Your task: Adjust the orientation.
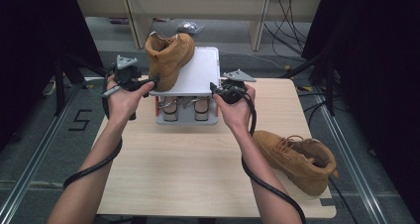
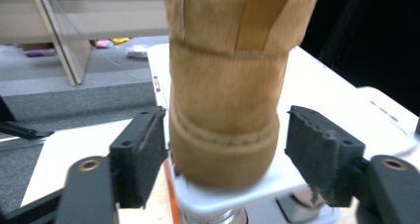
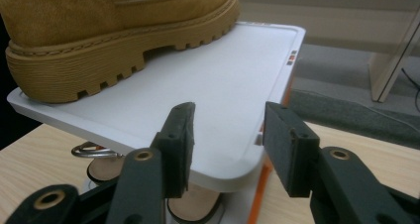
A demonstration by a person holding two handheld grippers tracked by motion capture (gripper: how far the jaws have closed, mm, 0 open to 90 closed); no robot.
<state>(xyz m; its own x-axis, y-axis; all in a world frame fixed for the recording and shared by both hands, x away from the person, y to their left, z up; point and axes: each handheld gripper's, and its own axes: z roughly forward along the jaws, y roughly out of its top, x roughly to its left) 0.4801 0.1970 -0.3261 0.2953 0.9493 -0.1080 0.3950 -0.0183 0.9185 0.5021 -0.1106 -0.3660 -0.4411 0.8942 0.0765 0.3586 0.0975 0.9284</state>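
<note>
Hands flank white tray, left gripper straddling boot heel.

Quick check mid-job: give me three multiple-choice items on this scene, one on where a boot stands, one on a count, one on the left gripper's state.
1. The boot on tray stands on:
A. the white tray
B. the floor
C. a chair

2. How many tan boots are in the high view?
A. one
B. two
C. four

3. The left gripper is:
A. shut on a cable
B. open around the boot's heel
C. open with nothing between its jaws

Answers: 1 A, its sole lies on the tray. 2 B, the second boot lies on the table. 3 B, both pads stand apart from the heel.
</note>
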